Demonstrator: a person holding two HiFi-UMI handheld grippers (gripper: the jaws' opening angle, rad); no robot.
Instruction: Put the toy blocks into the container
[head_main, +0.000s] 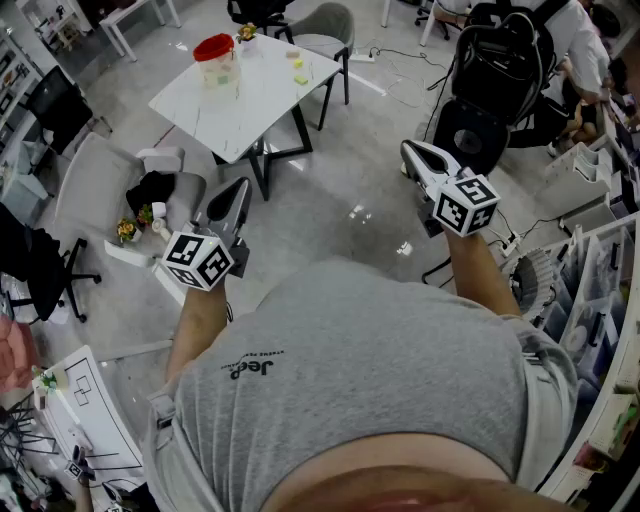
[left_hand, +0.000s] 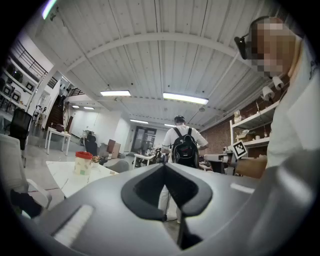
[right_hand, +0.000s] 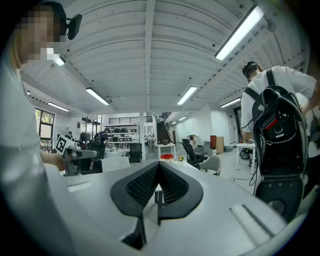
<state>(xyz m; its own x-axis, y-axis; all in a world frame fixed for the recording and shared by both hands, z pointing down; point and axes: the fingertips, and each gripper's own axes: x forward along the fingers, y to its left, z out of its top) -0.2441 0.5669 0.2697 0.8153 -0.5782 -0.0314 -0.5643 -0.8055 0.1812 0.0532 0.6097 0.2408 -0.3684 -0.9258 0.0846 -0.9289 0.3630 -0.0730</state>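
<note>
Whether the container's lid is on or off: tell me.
On. The red lid sits atop the container on the white table.

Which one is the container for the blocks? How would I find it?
Find the white table at the top of the head view, with a grey chair behind it. The container stands near the table's far left corner. It alone has a red lid, and it is taller than the small yellow and green blocks to its right.

Bright ceiling strip lights (left_hand: 186, 98), fisheye-warped edges
</note>
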